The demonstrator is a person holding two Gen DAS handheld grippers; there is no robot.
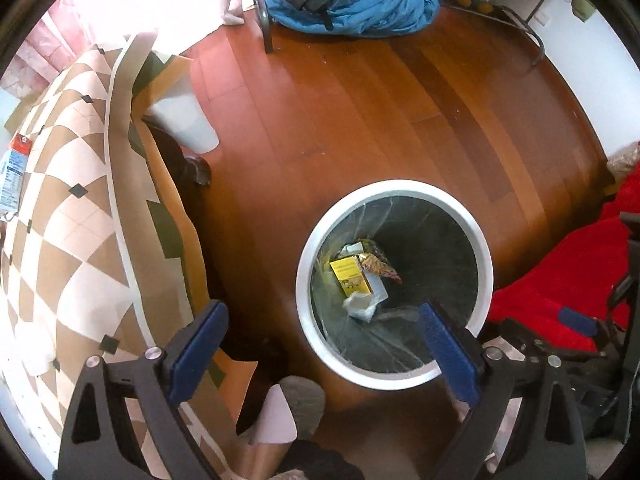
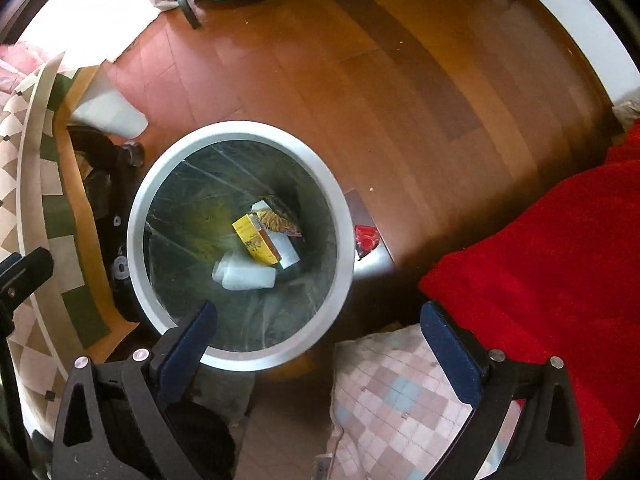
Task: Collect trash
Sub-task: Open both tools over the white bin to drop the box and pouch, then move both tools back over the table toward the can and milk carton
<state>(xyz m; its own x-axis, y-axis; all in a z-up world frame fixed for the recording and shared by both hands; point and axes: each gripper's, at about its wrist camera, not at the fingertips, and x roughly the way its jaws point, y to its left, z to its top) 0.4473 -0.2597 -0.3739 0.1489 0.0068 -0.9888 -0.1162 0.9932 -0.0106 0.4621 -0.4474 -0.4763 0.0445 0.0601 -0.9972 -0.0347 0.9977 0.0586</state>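
Right hand-held gripper (image 2: 316, 332) gapes empty above white-rimmed, plastic-lined bin (image 2: 138, 204).

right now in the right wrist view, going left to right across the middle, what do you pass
patterned tablecloth → bin → yellow box inside it → red wrapper on the floor → red blanket
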